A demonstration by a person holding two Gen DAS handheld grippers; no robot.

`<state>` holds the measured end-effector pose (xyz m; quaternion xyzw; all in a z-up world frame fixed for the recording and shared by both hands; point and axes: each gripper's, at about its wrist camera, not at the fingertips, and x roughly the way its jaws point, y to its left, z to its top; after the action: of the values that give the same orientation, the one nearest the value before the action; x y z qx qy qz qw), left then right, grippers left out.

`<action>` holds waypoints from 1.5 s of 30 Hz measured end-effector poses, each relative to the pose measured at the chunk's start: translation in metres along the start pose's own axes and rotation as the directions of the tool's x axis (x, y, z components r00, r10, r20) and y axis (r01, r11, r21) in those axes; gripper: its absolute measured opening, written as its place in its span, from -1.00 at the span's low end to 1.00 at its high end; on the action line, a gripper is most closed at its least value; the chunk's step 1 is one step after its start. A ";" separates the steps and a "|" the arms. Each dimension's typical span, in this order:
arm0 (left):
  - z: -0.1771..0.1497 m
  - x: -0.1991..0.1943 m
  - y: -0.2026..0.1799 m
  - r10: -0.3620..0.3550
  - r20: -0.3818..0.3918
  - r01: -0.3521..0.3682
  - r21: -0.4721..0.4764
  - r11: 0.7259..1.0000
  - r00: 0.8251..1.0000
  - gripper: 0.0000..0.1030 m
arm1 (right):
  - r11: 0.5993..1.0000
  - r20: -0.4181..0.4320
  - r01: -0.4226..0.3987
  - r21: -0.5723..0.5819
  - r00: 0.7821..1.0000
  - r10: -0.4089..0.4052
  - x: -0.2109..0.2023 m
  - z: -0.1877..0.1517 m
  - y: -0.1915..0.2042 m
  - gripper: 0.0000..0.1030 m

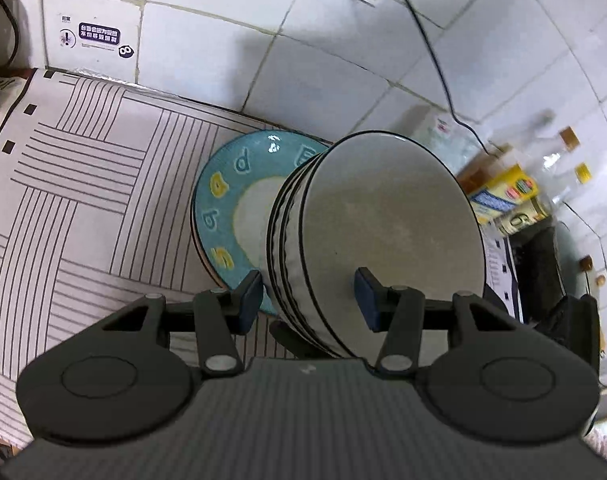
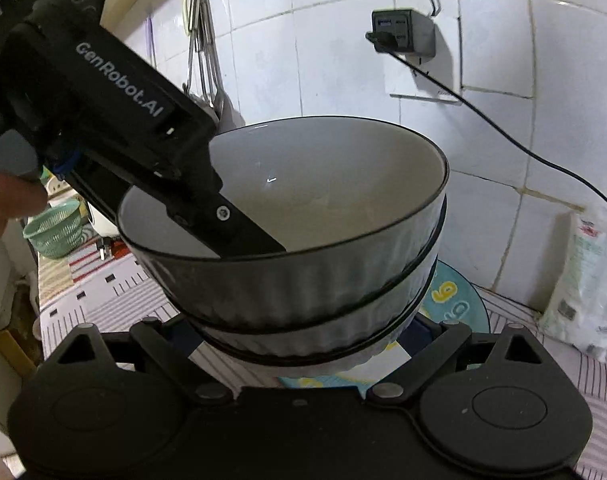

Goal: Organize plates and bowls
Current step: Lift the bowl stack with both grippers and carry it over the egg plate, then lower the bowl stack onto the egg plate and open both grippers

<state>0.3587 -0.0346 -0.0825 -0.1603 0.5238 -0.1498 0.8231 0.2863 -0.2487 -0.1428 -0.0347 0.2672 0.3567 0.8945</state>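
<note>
Stack of bowls: three nested grey ribbed bowls (image 1: 383, 232) with dark rims sit at the centre of both views, already gathered into one stack.
Blue plate: a turquoise plate (image 1: 239, 200) with yellow and blue letters lies directly under and behind the bowls, towards the middle left of the left wrist view; a second plate edge seems to show beneath it.
Left claw: the left claw (image 1: 309, 300) straddles the wall of the stack at the lower centre, one pad outside and one inside the top bowl; it appears to grip the bowls, though the inner pad's contact is hard to confirm.
Right claw: the right claw (image 2: 303, 344) sits low in its view with its fingertips hidden behind the stack, so I cannot tell whether it grips or merely cradles the bowls.
Progress: judging by the layout, the nesting is done and the stack is over the plates; what seems left is settling the stack in its final place and letting go.
Tabletop: a tabletop covered by a pale cloth (image 1: 83, 184) with dark line patterns.
Room: a white tiled wall (image 1: 223, 40) behind, with a black adapter (image 2: 403, 32) and cable at the upper right, a green basket (image 2: 57, 228) at the left edge, a white bag (image 2: 583, 280) at the right, and jars and boxes (image 1: 515, 196) at the right of the left wrist view.
</note>
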 end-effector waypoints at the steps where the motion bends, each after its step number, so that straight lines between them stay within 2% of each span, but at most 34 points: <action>1: 0.003 0.004 0.001 0.005 0.000 -0.005 -0.009 1.000 1.000 -0.06 | 1.000 -0.007 -0.006 -0.005 1.000 0.006 0.004 0.002 -0.003 0.90; 9: 0.020 0.038 0.010 0.039 0.006 -0.039 -0.028 0.999 0.999 -0.06 | 0.999 -0.045 -0.043 -0.002 0.998 0.043 0.040 0.007 -0.030 0.90; 20: 0.020 0.078 0.016 0.058 -0.036 -0.060 -0.054 0.997 0.998 -0.06 | 0.999 -0.110 -0.019 0.034 0.994 0.022 0.063 -0.011 -0.041 0.90; 24: 0.019 0.081 0.018 0.067 -0.005 -0.067 -0.091 0.994 0.998 -0.06 | 0.998 -0.124 -0.004 0.058 0.992 0.011 0.071 -0.012 -0.043 0.90; 36: 0.019 0.081 0.012 0.106 0.019 -0.105 -0.069 0.992 0.994 -0.07 | 0.999 -0.108 0.009 0.052 0.994 -0.003 0.081 -0.014 -0.042 0.88; 42: 0.020 0.077 0.003 0.155 0.041 -0.154 -0.010 0.988 0.987 -0.08 | 0.997 -0.124 0.045 0.067 0.992 -0.036 0.078 -0.012 -0.043 0.89; 45: 0.017 0.068 -0.004 0.172 0.079 -0.174 0.028 0.984 0.982 -0.01 | 0.994 -0.144 0.085 0.068 0.987 -0.074 0.072 -0.012 -0.039 0.91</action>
<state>0.4016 -0.0649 -0.1290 -0.1054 0.5011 -0.0804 0.8552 0.3501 -0.2363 -0.1943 -0.0374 0.3411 0.3072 0.8876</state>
